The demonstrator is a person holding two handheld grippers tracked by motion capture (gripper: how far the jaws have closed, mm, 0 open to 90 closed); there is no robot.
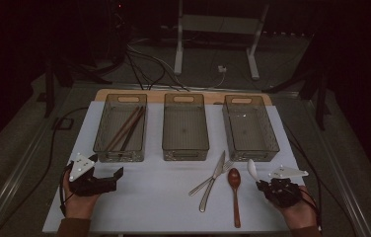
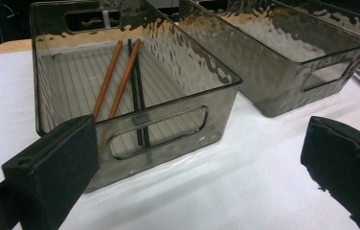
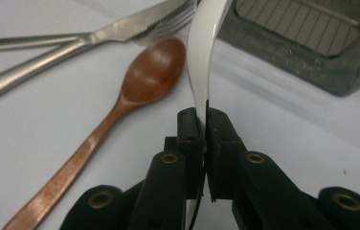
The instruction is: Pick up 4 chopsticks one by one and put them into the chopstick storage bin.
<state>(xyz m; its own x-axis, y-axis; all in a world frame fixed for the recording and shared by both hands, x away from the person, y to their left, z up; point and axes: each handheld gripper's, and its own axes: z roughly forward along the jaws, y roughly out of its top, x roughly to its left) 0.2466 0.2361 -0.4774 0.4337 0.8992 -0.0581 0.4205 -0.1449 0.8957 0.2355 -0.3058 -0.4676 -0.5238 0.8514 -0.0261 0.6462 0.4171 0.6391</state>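
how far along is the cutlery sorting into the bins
Done: chopsticks lie in the left bin. In hand: the right gripper is shut on the white spoon. Left: wooden spoon, knife and fork remain on the table; the left gripper is open.

On the white tabletop, the right claw gripped a white glossy spoon beside a brown wooden spoon. A steel knife crossed a steel fork. Wooden chopsticks lay in the left smoky plastic bin. The left claw stood open.
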